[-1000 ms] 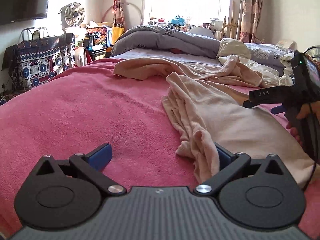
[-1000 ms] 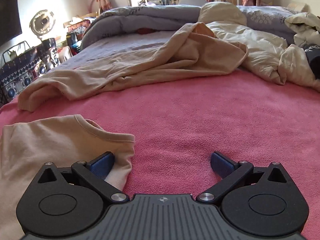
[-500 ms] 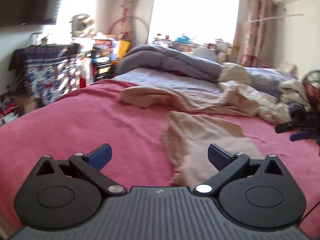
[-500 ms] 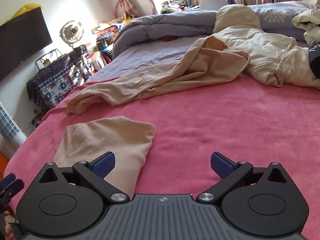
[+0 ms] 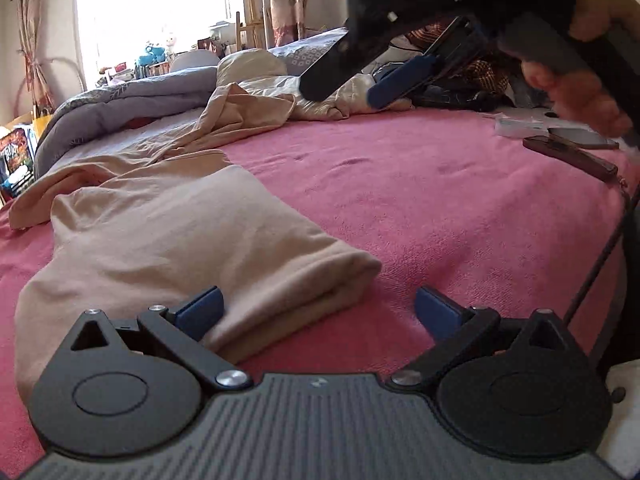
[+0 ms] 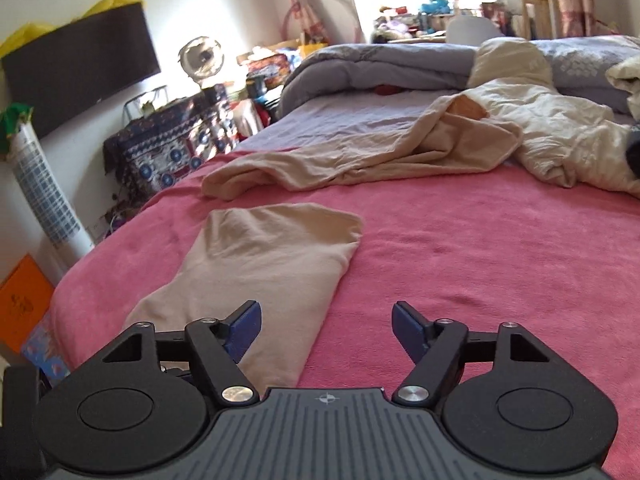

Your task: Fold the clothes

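A beige garment (image 5: 172, 240) lies folded into a long strip on the pink bed cover (image 5: 440, 208); it also shows in the right wrist view (image 6: 268, 256). My left gripper (image 5: 318, 310) is open and empty, low at the strip's near folded end, its left fingertip against the cloth. My right gripper (image 6: 326, 322) is open and empty above the strip's near end. It also shows from the side, raised, in the left wrist view (image 5: 384, 68). A second beige garment (image 6: 360, 156) lies crumpled farther back.
A grey duvet (image 6: 380, 64) and a cream blanket (image 6: 560, 140) are heaped at the bed's far end. Dark flat objects (image 5: 568, 152) lie on the cover at right. A patterned cloth-covered stand (image 6: 168, 140), a fan and an orange box (image 6: 20, 300) stand beside the bed's left edge.
Both grippers let go of the garment and pulled back. It now lies as a folded strip. The left gripper swung right and dropped to its near end; the right gripper rose.
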Demonstrator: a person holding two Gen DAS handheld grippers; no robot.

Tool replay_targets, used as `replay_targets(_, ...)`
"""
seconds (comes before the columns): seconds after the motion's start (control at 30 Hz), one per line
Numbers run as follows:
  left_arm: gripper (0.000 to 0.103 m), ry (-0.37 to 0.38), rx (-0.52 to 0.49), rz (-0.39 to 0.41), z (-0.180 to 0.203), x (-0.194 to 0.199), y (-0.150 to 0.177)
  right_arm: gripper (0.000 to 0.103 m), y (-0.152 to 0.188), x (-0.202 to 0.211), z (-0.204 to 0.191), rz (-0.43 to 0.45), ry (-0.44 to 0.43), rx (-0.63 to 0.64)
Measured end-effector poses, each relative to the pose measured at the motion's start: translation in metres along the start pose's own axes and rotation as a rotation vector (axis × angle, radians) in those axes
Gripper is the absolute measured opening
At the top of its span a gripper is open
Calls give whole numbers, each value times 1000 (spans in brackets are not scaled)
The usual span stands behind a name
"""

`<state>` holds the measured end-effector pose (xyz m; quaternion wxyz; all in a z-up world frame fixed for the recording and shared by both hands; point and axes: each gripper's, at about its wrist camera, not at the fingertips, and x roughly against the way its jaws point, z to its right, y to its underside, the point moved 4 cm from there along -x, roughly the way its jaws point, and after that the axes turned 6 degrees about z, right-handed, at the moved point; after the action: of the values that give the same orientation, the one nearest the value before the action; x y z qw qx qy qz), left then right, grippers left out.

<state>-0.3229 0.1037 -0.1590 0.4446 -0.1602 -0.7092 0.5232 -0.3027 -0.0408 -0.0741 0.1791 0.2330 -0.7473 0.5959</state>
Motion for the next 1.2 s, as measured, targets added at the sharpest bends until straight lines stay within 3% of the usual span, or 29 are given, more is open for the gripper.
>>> replay_targets(0.07, 102, 7, 44, 36, -6, 7, -6, 69, 2, -19, -19, -32, -21, 61)
replay_targets(0.13, 102, 18, 108, 127, -16, 17, -17, 69, -2, -32, -29, -45, -17, 87)
replay_targets(0.2, 103, 8, 147, 188, -27, 17, -30, 76, -11, -32, -31, -20, -22, 73)
replay_targets(0.3, 102, -195, 100, 135, -37, -11, -35, 92, -27, -28, -24, 22, 15, 66)
replay_targets(0.37, 102, -282, 103, 34, -43, -35, -29, 93, -32, -29, -17, 24, 83, 98)
replay_targets(0.53, 102, -247, 95, 23, -37, -30, -15, 95, -16, -54, -7, -46, 204, 220)
replay_targets(0.7, 102, -233, 110, 24, -37, -26, -10, 95, 1, -102, -4, -87, 251, 275)
replay_targets(0.9, 101, -218, 117, 30, -35, -18, -6, 96, -22, -165, 23, -60, 380, 227)
replay_targets(0.93, 101, -215, 119, 30, -34, -16, -6, 103, -25, -176, 30, -61, 394, 217)
replay_targets(0.97, 101, -212, 121, 30, -34, -14, -5, 103, -29, -188, 38, -61, 409, 207)
replay_targets(1.03, 101, -207, 125, 26, -33, -10, -3, 103, -38, -205, 53, -83, 422, 137)
replay_targets(1.13, 101, -201, 127, 19, -32, -1, -1, 102, -50, -206, 60, -129, 394, 54)
replay_targets(1.2, 101, -198, 126, 17, -29, 6, 2, 102, -51, -189, 51, -94, 409, 128)
